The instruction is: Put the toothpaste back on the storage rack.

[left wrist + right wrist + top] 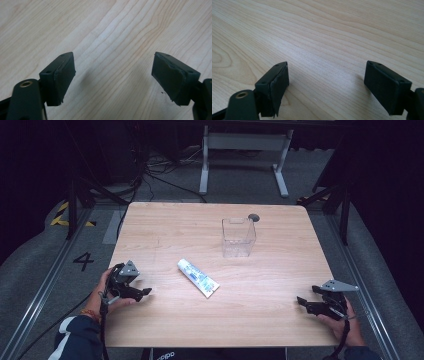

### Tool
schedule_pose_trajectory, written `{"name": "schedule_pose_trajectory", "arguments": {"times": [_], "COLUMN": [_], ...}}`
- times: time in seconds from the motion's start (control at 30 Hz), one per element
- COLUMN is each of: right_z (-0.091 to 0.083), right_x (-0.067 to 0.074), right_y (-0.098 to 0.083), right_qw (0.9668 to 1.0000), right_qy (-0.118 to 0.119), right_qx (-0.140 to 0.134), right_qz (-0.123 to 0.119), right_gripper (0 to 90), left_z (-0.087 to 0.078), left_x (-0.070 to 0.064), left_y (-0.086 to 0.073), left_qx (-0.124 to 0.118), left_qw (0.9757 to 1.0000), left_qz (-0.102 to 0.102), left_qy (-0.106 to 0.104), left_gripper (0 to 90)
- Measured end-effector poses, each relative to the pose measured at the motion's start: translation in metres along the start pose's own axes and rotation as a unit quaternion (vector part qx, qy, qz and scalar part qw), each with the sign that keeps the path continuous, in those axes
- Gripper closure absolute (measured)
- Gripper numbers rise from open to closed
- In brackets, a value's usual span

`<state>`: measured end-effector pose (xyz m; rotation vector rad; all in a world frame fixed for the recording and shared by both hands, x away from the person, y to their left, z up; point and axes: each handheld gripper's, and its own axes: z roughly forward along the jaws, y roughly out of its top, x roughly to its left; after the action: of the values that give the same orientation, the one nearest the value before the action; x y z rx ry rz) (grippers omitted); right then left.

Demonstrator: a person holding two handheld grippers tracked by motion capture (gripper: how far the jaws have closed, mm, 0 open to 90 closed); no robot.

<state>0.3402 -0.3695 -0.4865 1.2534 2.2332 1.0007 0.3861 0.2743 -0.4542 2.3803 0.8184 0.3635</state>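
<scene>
Your left gripper (144,292) sits at the near-left part of the wooden table (280,285), held in your left hand (107,290), jaws pointing right toward the middle. Your right gripper (301,302) is at the near-right edge in your right hand (345,322), jaws pointing left. Both carry a grey three-cornered plate on top.

In the left gripper view your left gripper (113,75) has its jaws spread wide, nothing between them, just bare wood grain of the table (112,30) underneath. The pads look worn at the edges. Same in the right gripper view: your right gripper (325,80) has its jaws wide apart, holding nothing, close above the table (324,30).

A toothpaste tube (198,278) lies flat near the table's middle, white with blue and green print, set diagonally: one end points far-left, the other near-right. It's between your two grippers, nearer the left one, touching neither.

A clear plastic container (238,237), square and open-topped, stands upright farther back, right of centre, apart from the tube. It looks empty. Just behind it is a small dark round spot (254,217) near the table's far edge; you can't tell what it is.

Past the table the floor is grey, with cables (150,175), a white frame (245,155) and a painted "4" (83,261) on the left.
</scene>
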Motion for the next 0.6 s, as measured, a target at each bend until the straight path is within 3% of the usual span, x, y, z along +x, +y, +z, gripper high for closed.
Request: {"name": "schedule_pose_trajectory", "arguments": {"times": [0.23, 0.6], "right_z": [0.000, 0.000], "right_x": [0.000, 0.000], "right_y": [0.000, 0.000], "right_qw": [1.0000, 1.0000], "right_qy": [0.000, 0.000], "right_qx": [0.000, 0.000], "right_qz": [0.000, 0.000], "right_gripper": [20.3, 20.3], "left_z": [0.000, 0.004], "left_x": [-0.002, -0.011], "left_y": [0.027, 0.061], "left_qx": [0.012, 0.006], "left_qw": [0.9987, 0.9951], "left_qz": [0.043, 0.091], "left_qy": [-0.026, -0.038], "left_gripper": [19.4, 19.6]}}
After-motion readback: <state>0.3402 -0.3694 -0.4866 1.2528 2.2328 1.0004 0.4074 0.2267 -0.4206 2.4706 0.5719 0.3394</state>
